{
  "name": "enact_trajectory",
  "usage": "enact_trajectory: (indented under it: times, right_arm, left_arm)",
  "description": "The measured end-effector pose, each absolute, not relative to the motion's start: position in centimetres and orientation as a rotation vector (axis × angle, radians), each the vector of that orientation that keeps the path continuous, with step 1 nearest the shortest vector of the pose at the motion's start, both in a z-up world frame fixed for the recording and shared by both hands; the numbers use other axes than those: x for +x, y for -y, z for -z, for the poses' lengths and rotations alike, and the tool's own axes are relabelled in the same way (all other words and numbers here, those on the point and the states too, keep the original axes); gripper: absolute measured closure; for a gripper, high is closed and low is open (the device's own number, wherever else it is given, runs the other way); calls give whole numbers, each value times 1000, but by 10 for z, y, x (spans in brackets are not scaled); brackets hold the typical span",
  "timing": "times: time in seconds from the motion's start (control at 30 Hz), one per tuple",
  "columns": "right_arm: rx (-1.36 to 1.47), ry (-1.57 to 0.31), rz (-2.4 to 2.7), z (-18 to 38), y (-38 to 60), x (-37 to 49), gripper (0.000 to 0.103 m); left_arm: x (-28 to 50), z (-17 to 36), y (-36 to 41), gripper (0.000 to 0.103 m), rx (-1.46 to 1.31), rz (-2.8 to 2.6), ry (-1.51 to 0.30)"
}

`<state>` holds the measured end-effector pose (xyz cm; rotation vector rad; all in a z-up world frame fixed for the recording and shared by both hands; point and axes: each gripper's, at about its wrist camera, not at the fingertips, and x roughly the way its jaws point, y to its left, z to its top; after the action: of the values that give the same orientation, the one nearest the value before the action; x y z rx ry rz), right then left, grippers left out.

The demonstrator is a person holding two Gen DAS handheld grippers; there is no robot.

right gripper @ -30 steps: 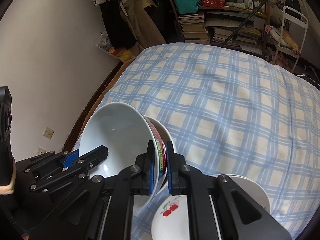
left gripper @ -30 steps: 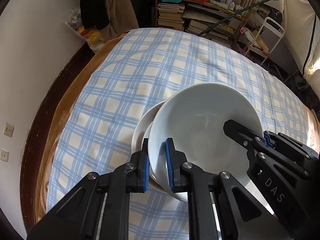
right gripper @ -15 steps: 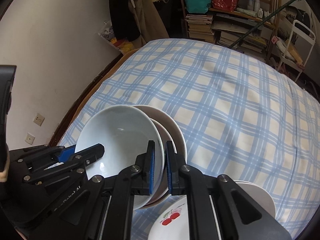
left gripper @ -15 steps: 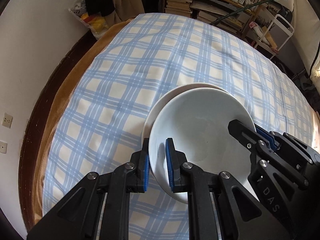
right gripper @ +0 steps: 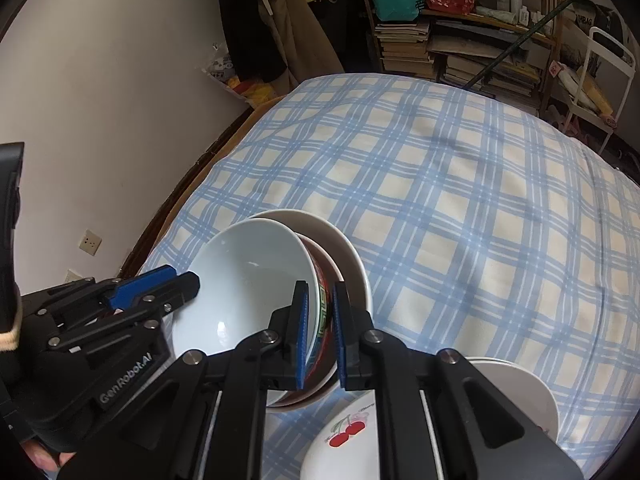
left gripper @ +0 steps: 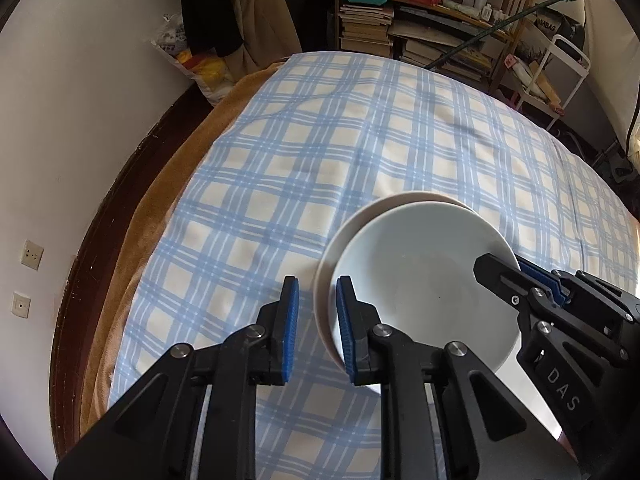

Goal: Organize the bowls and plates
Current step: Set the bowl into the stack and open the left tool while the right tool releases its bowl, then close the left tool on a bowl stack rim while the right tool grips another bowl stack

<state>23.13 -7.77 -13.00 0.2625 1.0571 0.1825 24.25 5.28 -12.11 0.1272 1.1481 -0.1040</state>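
A bowl (right gripper: pixel 248 280), white inside and red with a green band outside, rests in a wider cream bowl (right gripper: pixel 354 264) on the blue checked cloth (right gripper: pixel 440 184). My right gripper (right gripper: pixel 320 332) is shut on the near wall of the red-sided bowl. In the left wrist view the same white bowl (left gripper: pixel 420 292) lies in the cream bowl (left gripper: pixel 352 220). My left gripper (left gripper: pixel 316 328) straddles both rims while its jaws are opening, and the outer pad stands clear of them. The right gripper (left gripper: pixel 504 270) reaches in from the right, and the left gripper (right gripper: pixel 180 278) shows in the right wrist view.
A cherry-printed plate (right gripper: pixel 348 432) and a plain white plate (right gripper: pixel 520 384) lie close under my right gripper. A white wall runs along the left. Bookshelves (left gripper: pixel 432 20) and a white cart (left gripper: pixel 560 76) stand beyond the far edge of the cloth (left gripper: pixel 360 140).
The tilted white bowl has come down to sit level inside the wider bowl. My left jaws, closed on its rim before, have parted. The right jaws keep their grip.
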Motion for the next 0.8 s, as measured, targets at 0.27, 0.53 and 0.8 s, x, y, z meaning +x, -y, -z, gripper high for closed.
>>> enact_trajectory:
  times: [0.27,0.53,0.8]
  right_arm:
    - [272,-1041,-184,117,85,227,85]
    - [233,-1049,-147,109,97,225,54]
    - [240,-1074,-85,117,120,218,7]
  left_arm:
    - [249,126,-76,83,95,42,-1187]
    - [250,130,-87,72,68,24,-1206]
    - [253,129,-92,33,83,-12,-1195]
